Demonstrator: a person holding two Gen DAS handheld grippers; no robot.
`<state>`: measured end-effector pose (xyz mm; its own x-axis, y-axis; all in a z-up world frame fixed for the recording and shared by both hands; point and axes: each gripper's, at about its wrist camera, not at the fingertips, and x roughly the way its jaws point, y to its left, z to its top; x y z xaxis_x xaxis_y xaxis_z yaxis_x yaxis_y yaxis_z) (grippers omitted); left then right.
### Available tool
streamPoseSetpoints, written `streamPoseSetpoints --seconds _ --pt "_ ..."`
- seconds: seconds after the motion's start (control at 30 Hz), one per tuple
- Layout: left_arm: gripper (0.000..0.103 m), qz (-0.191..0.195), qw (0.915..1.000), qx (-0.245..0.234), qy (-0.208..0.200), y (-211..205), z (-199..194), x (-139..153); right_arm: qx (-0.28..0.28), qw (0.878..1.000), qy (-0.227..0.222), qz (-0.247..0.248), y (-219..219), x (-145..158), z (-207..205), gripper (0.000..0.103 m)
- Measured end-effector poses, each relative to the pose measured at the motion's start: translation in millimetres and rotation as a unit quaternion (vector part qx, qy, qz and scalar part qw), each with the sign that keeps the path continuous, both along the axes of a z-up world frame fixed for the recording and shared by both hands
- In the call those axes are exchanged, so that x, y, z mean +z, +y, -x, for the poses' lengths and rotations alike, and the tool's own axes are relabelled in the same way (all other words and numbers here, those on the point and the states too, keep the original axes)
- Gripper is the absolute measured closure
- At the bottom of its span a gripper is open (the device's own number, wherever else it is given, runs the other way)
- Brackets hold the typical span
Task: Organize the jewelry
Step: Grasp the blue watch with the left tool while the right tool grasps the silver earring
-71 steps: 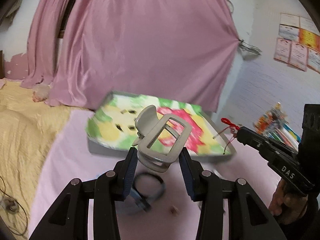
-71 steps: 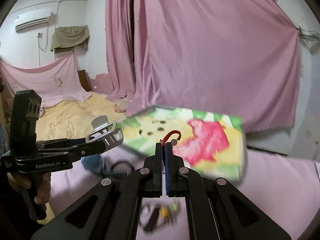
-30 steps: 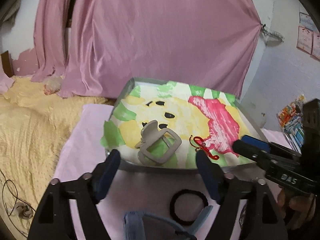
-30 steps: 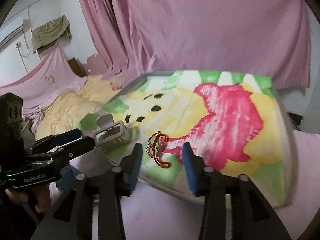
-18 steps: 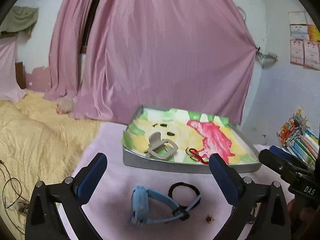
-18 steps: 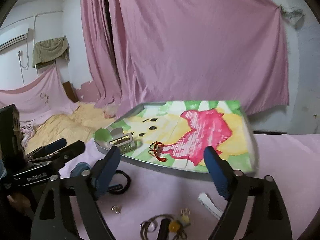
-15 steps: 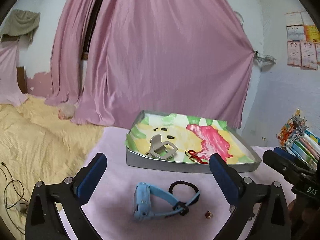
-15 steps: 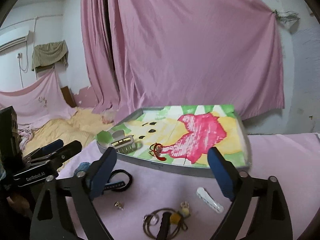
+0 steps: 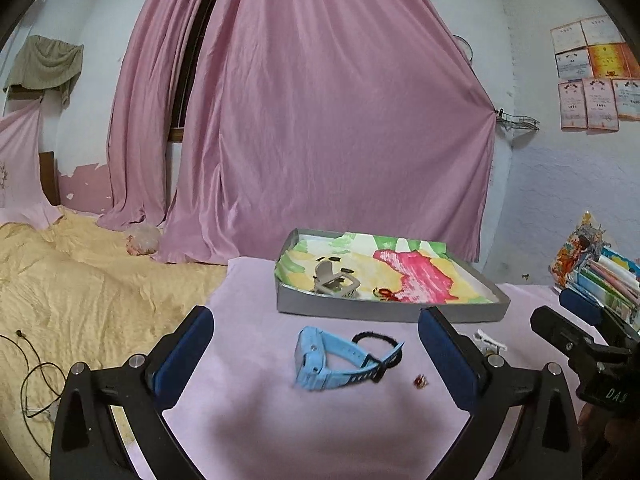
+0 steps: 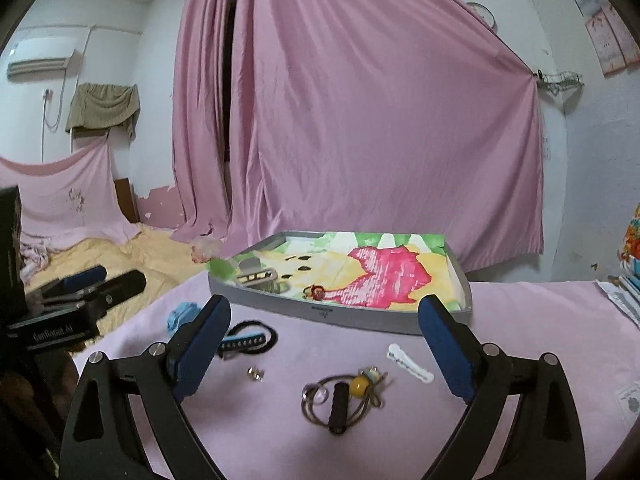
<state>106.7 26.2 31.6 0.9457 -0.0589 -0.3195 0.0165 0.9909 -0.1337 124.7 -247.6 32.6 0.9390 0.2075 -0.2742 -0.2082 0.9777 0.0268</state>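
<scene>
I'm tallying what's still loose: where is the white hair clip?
In the right wrist view the white hair clip lies on the pink cloth, outside the tray, just right of the keyring bundle.

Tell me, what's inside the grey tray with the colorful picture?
Inside the tray lie a grey hair claw clip and a red string bracelet, on its colorful picture lining. The near wall hides the front strip of the floor.

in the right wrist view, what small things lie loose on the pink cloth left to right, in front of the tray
light blue watch → black elastic hair tie → small metal stud → wire ring with yellow bead → white hair clip
</scene>
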Motion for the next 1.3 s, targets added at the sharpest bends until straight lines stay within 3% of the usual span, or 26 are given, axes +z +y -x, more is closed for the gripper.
streamPoseSetpoints --seconds 0.17,0.43,0.73,1.07,1.17,1.3 --pt "0.0 -0.01 0.9998 -0.006 0.013 5 5 -9 0.008 1.0 0.012 0.017 6 -8 14 0.011" --pt "0.0 -0.012 0.998 -0.03 0.055 6 -1 -24 0.029 0.996 0.076 0.02 9 -23 6 0.012" --pt "0.001 0.009 0.9937 -0.053 0.098 9 -22 -31 0.06 0.986 0.153 0.025 23 -34 -22 0.05" --pt "0.034 0.057 0.982 -0.073 0.165 13 -55 -42 0.104 0.969 0.222 0.038 47 -42 -54 0.07" --pt "0.04 0.062 0.9791 -0.075 0.179 12 -63 -43 0.112 0.964 0.238 0.047 56 -45 -63 0.07" --pt "0.041 0.07 0.974 -0.069 0.204 11 -75 -45 0.121 0.958 0.253 0.058 65 -48 -73 0.071"
